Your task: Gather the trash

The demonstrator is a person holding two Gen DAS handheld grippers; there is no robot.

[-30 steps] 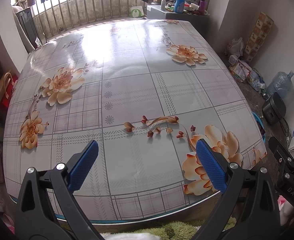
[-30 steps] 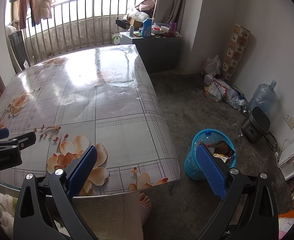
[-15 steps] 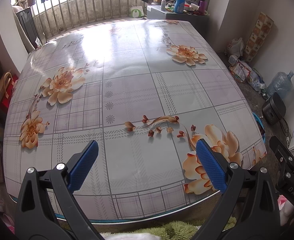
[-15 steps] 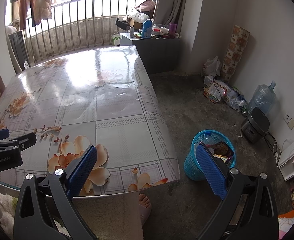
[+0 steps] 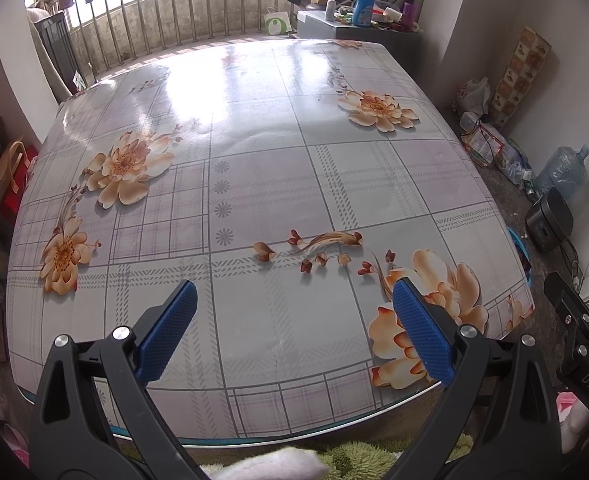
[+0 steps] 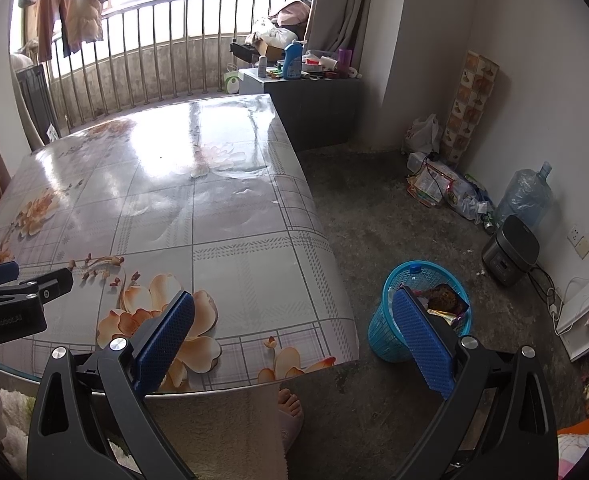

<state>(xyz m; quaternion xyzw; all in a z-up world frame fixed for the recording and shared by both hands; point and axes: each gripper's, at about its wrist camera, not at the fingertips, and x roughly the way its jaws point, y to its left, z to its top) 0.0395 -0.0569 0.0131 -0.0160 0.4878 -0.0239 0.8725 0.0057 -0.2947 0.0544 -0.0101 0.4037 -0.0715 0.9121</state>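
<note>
We see only part of the blue basket point(image 6: 422, 320): right gripper's pad point(image 6: 422, 344) covers its middle, contents too jumbled to ID. Table's point(image 5: 506, 236) edge hides most of it beyond the left gripper.

Both grippers are held side by side, level and pointing forward, jaws spread wide with nothing between the blue pads. The left gripper point(image 5: 294, 320) shows its pads point(image 5: 166, 332) angled outward like a V, and the right gripper point(image 6: 294, 332) is open just the same; each shows at the edge of the other's view. Below the right one, the person's bare foot point(image 6: 288, 404) sticks out in a slipper.
</note>
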